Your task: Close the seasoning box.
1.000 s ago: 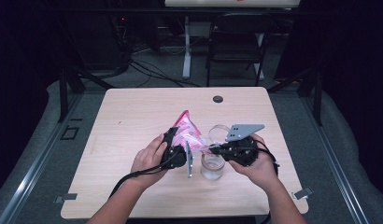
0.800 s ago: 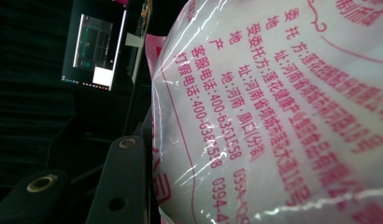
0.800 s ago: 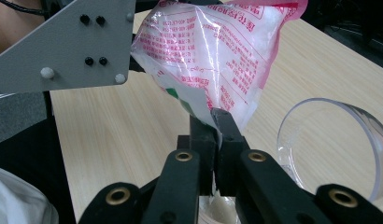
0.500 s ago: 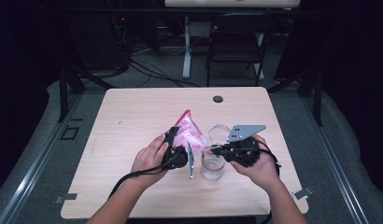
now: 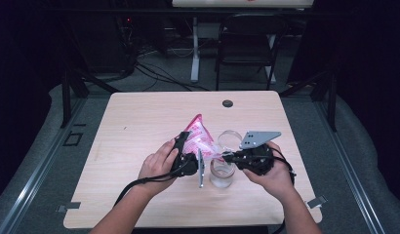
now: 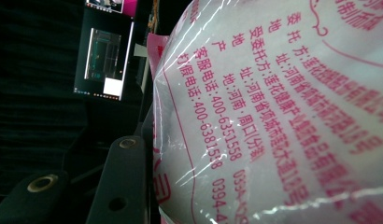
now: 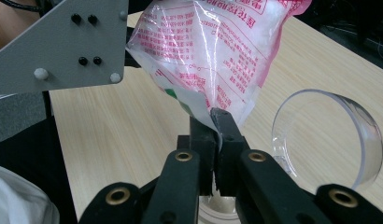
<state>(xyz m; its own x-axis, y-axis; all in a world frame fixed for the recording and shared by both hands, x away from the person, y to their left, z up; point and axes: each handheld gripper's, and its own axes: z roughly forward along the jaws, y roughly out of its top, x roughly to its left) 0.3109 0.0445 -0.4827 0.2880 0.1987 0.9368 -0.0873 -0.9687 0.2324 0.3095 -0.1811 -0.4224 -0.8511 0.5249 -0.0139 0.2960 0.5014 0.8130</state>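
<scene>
Pink-and-white printed plastic bag of white powder (image 5: 199,139), held off the pale wooden table (image 5: 139,126), slung between both tongs. Right gripper (image 7: 216,122): jaws pressed together, pinching bottom corner of bag; rest of bag rising up and away ahead of the tips in right gripper view. Same right gripper (image 5: 226,157) in high view reaching leftward, tips at bag's lower edge, directly above clear glass jar (image 5: 222,173). Jar upright on table, just under the pinched corner. Clear round lid (image 7: 327,135) on table off to the side of the right jaws, near but not touching them. Left gripper (image 5: 188,157) in high view against near side of bag. Bag (image 6: 283,116) pressed close across left gripper view, printed face right beside one black jaw; grip looks likely, but contact of pads not visible, so cannot tell for certain whether clamped or spread.
</scene>
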